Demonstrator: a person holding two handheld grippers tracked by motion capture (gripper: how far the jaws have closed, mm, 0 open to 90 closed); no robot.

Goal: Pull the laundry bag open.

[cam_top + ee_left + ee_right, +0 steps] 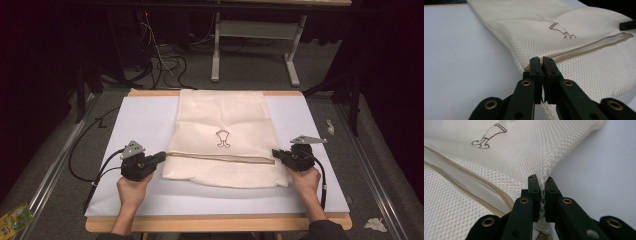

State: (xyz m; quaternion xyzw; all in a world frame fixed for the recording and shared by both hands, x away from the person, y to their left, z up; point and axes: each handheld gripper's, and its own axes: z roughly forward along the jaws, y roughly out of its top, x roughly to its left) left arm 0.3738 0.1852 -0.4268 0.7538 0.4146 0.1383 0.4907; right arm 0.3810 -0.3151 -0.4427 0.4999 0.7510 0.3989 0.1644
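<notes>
A cream mesh laundry bag [220, 135] with a small brown emblem [223, 138] lies flat on the white table mat [140, 125], its zip [220, 157] running across near the front. My left gripper [161, 157] pinches the bag's left edge by the zip end. In the left gripper view the jaws [541, 61] are shut on mesh [579, 75]. My right gripper [275, 153] holds the bag's right edge. The right gripper view has mesh [524, 157] squeezed between the shut jaws [541, 180].
The mat lies on a wooden table [215, 222] with bare mat left, right and in front of the bag. Cables [90, 145] trail off the left side. A table frame [255, 35] stands on the floor beyond, and scraps [375, 224] lie at lower right.
</notes>
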